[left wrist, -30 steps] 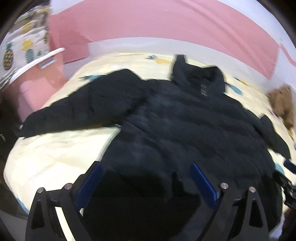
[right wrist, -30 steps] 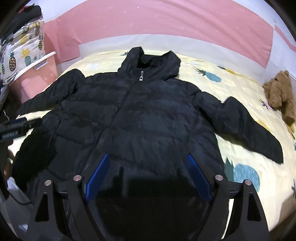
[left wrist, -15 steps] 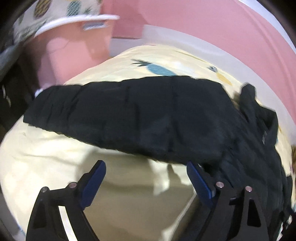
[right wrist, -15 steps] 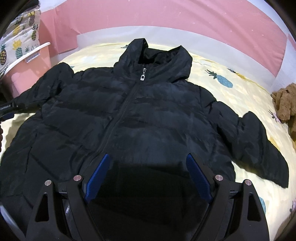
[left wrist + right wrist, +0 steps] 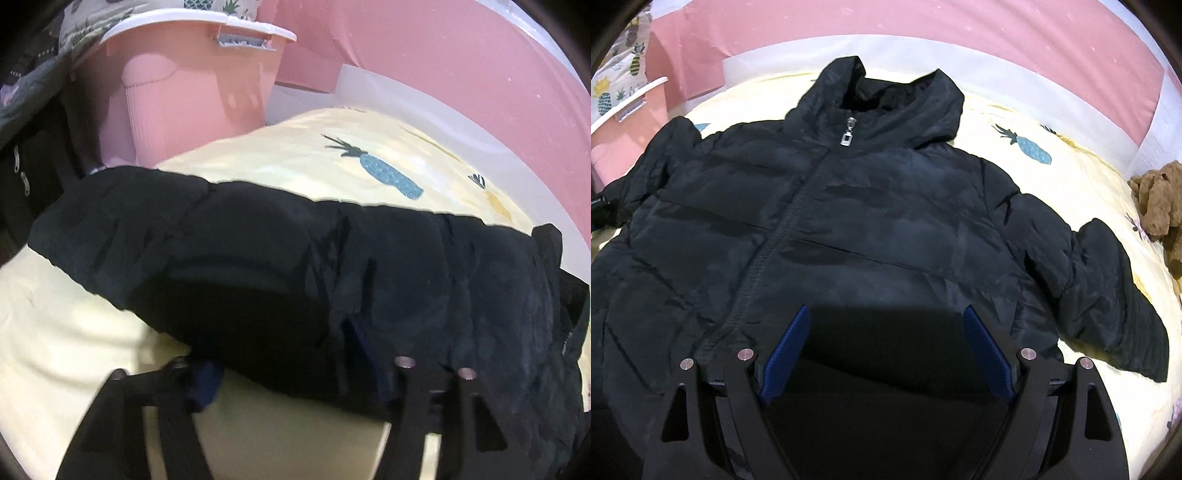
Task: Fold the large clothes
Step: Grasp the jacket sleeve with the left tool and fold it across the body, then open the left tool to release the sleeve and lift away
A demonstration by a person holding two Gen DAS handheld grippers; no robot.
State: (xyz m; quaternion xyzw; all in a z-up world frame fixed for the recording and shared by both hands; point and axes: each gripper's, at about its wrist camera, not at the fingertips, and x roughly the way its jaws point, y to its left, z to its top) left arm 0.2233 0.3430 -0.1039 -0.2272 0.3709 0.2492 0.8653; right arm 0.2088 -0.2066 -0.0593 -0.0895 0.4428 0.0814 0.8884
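A black puffer jacket lies face up on a bed with a yellow pineapple-print sheet. Its zip runs from the hem nearest the right wrist camera up to the collar at the far side, so the long axis of the body points away from that camera toward the pink wall. The zip is closed to the collar. The sleeves spread outward to either side.

The right gripper hovers over the lower front of the jacket, its jaws wide apart and holding nothing.

The left gripper is at one sleeve, which lies crosswise in the left wrist view. Its jaws are closing with the sleeve's near edge between them; whether the pads press on the fabric cannot be told.

A pink bin stands beside the bed. A brown teddy bear sits on the sheet, apart from the other sleeve.
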